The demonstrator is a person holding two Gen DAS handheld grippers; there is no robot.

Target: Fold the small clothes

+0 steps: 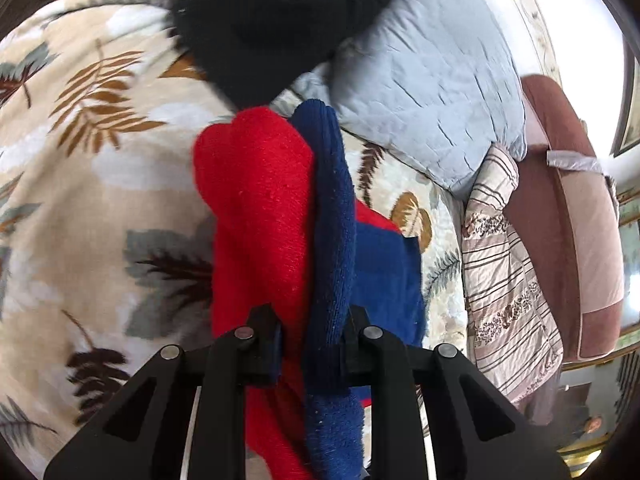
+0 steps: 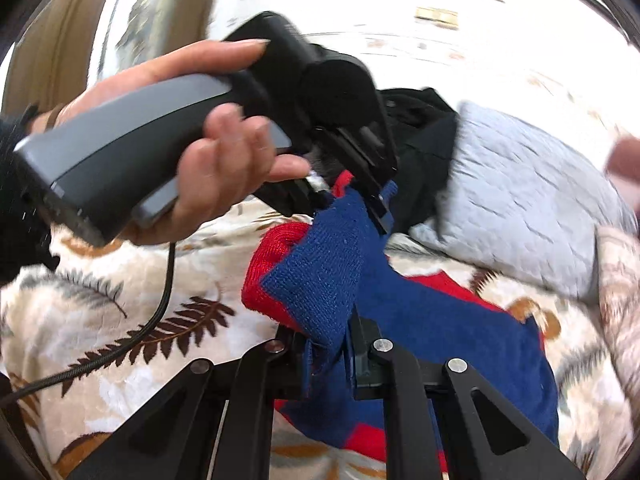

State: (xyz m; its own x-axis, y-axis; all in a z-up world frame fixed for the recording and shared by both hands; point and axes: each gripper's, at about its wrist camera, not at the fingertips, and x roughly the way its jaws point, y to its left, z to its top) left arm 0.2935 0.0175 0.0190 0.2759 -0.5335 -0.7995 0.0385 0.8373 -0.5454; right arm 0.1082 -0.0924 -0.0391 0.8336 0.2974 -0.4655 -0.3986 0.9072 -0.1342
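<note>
A small red and blue knit garment (image 1: 260,200) hangs lifted above the leaf-print bedspread (image 1: 80,208). My left gripper (image 1: 312,320) is shut on a bunched red and blue fold of it. In the right wrist view my right gripper (image 2: 326,340) is shut on a blue corner of the same garment (image 2: 320,272), whose rest trails down to the bed. A hand (image 2: 216,168) holds the left gripper (image 2: 352,200) there, just above and beyond mine, its jaws clamped on the garment's upper edge.
A black garment (image 1: 272,32) lies bunched on the bed beyond. A grey-blue quilted cover (image 1: 432,80) lies to the right, with a striped pillow (image 1: 504,260) and a brown-pink headboard (image 1: 576,240) past it. A black cable (image 2: 160,308) drapes over the bedspread at left.
</note>
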